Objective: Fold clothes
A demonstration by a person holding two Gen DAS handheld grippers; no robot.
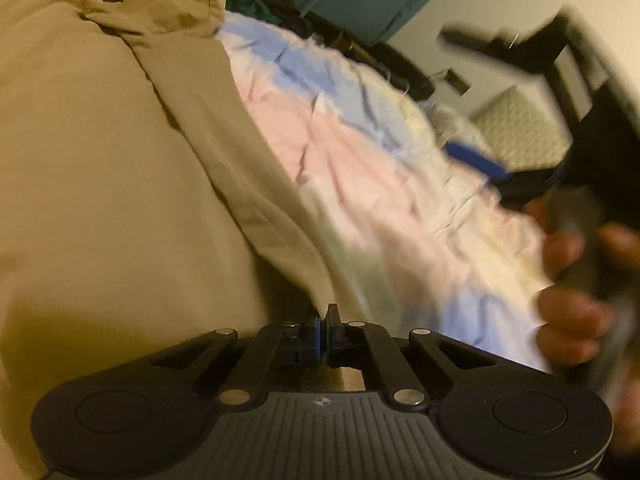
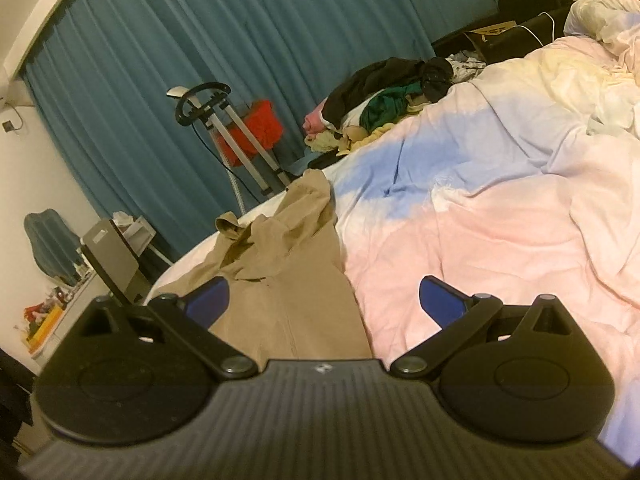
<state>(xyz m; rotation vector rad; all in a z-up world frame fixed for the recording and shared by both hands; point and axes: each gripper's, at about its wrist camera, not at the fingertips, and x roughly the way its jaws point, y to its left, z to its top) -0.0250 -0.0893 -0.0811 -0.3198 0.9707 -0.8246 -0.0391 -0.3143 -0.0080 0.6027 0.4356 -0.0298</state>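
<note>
A tan garment (image 1: pixel 100 160) lies spread on the bed; it also shows in the right wrist view (image 2: pixel 280 280), with its crumpled collar end far from me. My left gripper (image 1: pixel 323 328) is shut, its jaws together at the garment's near edge; whether cloth is pinched between them I cannot tell. My right gripper (image 2: pixel 322 300) is open and empty, held above the garment's near part. It also shows blurred in the left wrist view (image 1: pixel 480 164), held in a hand at the right.
A pastel pink, blue and white duvet (image 2: pixel 480 208) covers the bed. A pile of mixed clothes (image 2: pixel 384 100) lies at its far edge. Teal curtains (image 2: pixel 240 40), a garment steamer stand (image 2: pixel 224 128) and a red item (image 2: pixel 256 128) stand beyond.
</note>
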